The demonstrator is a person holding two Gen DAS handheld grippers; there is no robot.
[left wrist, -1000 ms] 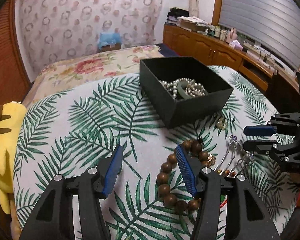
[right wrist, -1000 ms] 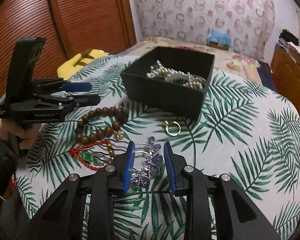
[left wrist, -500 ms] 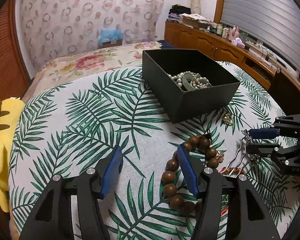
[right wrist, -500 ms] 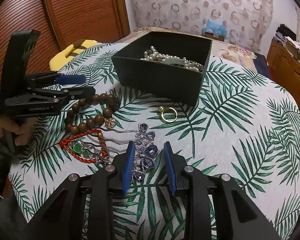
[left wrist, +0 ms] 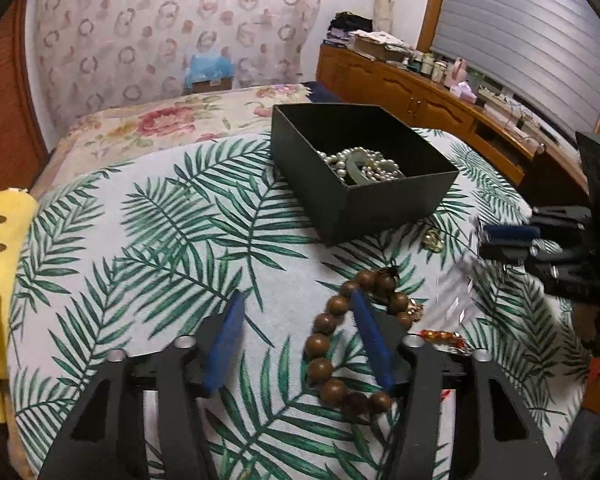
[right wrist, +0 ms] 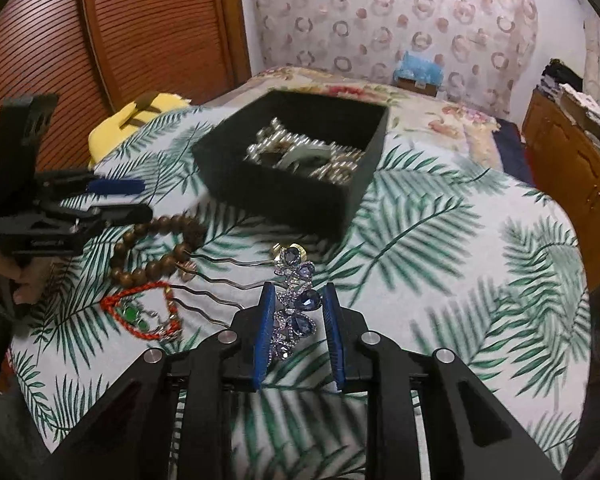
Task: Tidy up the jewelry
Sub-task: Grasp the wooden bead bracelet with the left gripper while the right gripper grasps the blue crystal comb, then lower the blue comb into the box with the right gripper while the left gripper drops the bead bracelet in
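Your right gripper (right wrist: 296, 334) holds the jeweled hair comb (right wrist: 294, 312) between nearly closed fingers, above the tablecloth (right wrist: 440, 280).

One comb: blue and lilac stones, four wavy silver prongs pointing to 9 o'clock. One black box (right wrist: 284, 196) of pearls at 12. Your left gripper (left wrist: 296, 344) gapes wide and empty, its right finger over one wooden bead bracelet (left wrist: 328, 344).

My right gripper (right wrist: 296, 312) has matt black plastic arms and ribbed blue pads; between them sits a hair comb (right wrist: 294, 308) of glittering faceted blue stones on thin shiny metal prongs; the bead bracelet (left wrist: 350, 336) looks like polished brown wood; the box (left wrist: 384, 204) is matt black card; the tablecloth (left wrist: 160, 232) is woven printed cloth.
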